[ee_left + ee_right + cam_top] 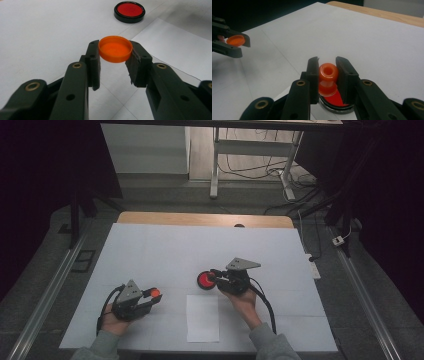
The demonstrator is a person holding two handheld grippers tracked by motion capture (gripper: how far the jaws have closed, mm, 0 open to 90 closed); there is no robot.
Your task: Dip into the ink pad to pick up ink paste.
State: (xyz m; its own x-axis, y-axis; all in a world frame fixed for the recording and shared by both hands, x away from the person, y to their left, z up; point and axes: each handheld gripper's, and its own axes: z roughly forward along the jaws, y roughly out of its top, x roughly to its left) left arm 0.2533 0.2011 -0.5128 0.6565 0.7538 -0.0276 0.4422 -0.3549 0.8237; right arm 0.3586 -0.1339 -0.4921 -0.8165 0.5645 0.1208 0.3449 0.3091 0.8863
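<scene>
My left gripper [115,47] is shut on a shallow orange cap [115,50], held by its rim with the hollow side up, just above the white table cover. In the high view this gripper [153,294] is at the front left. My right gripper [327,65] is shut on a small orange bottle [328,72] whose open round mouth faces the camera. The bottle hangs over a round red dish with a black rim [335,102]. In the high view the right gripper [215,274] points left at that dish [205,280], mid-table.
A loose white sheet of paper [202,318] lies between the two hands near the front edge. The white table cover [200,250] stretches back to a bare wooden strip [200,219]. Table legs and cables [280,170] stand on the floor beyond.
</scene>
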